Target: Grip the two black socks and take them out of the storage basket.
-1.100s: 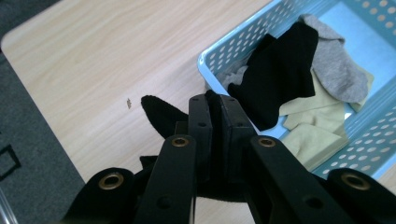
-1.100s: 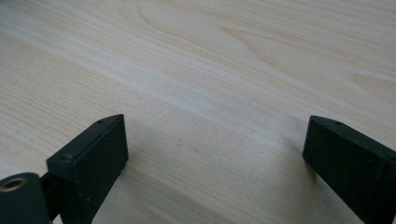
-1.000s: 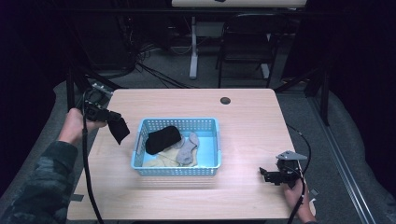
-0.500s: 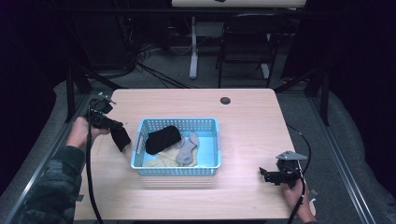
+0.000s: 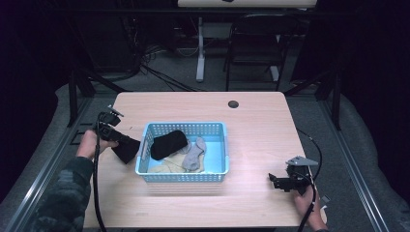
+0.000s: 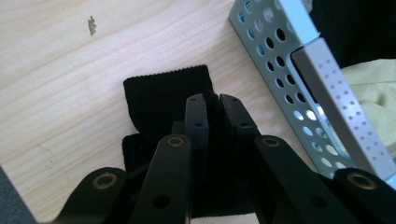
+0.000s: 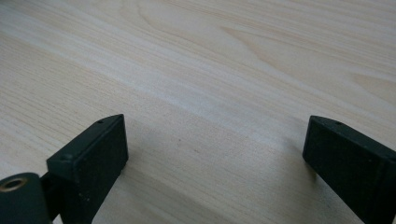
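Observation:
A black sock [image 6: 163, 93] is pinched between the jaws of my left gripper [image 6: 213, 100] and lies partly on the wooden table, just left of the blue perforated basket [image 6: 280, 42]. From above, the left gripper [image 5: 121, 140] sits low by the basket's [image 5: 183, 176] left wall with the sock [image 5: 126, 150] hanging from it. Inside the basket lie another black sock [image 5: 168, 144], a grey sock [image 5: 196, 153] and a cream cloth [image 5: 162, 166]. My right gripper [image 5: 273, 181] rests near the table's front right. Its jaws [image 7: 215, 144] stand wide apart over bare wood.
A dark round hole [image 5: 233, 104] marks the table [image 5: 251, 140] near its far edge. A chair [image 5: 256, 48] and a desk leg stand beyond the table. Cables trail from both grippers toward the front edge.
My left gripper has come down and a little toward the basket with the black sock, which now touches the table. The right gripper has stayed where it was.

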A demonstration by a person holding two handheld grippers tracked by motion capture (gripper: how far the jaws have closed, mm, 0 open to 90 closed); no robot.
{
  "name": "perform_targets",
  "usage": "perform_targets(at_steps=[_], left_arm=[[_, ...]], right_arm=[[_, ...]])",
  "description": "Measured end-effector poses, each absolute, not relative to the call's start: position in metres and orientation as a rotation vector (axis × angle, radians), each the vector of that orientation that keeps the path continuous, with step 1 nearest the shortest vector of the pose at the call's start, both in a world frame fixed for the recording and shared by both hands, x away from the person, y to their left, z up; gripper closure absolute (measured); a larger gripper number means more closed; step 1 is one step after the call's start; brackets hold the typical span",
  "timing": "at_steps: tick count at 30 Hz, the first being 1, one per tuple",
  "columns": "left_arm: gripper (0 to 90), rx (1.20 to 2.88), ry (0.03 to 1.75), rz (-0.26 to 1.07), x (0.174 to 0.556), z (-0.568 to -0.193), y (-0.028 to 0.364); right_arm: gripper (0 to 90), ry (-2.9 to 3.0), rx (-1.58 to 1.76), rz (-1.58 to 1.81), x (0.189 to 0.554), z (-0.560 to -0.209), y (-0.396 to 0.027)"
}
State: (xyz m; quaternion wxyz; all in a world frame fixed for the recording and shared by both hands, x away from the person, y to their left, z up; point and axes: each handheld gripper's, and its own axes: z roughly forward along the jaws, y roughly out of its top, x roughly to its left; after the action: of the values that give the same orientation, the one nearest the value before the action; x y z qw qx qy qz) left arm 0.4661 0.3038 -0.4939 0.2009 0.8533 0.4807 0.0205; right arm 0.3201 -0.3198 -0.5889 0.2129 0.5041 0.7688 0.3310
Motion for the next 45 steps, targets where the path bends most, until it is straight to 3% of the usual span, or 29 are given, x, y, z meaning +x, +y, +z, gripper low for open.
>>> perform_targets(at_steps=[7,14,19,20,23,27,38,45], left_arm=[[78.1,2.361,1.357,0.025,0.467,-0.499,0.307],[65.3,2.359,1.347,0.021,0.466,-0.496,0.308],[43.9,2.351,1.364,0.059,0.464,-0.493,0.31],[43.9,2.34,1.374,0.077,0.463,-0.491,0.311],[27.6,2.318,1.372,0.13,0.459,-0.484,0.314],[20.2,2.264,1.365,0.151,0.455,-0.47,0.317],[10.4,2.219,1.205,0.246,0.44,-0.42,0.284],[6.7,2.255,1.123,0.253,0.438,-0.414,0.244]], right_arm=[[6.1,2.134,1.399,0.918,0.32,-0.589,-0.32],[6.1,2.134,1.399,0.919,0.32,-0.589,-0.32],[6.1,2.133,1.4,0.918,0.32,-0.589,-0.32],[6.1,2.133,1.4,0.918,0.32,-0.589,-0.32],[6.1,2.133,1.4,0.919,0.32,-0.589,-0.32],[6.1,2.134,1.399,0.919,0.32,-0.589,-0.32],[6.1,2.133,1.4,0.919,0.32,-0.589,-0.32],[6.1,2.133,1.4,0.918,0.32,-0.589,-0.32]])
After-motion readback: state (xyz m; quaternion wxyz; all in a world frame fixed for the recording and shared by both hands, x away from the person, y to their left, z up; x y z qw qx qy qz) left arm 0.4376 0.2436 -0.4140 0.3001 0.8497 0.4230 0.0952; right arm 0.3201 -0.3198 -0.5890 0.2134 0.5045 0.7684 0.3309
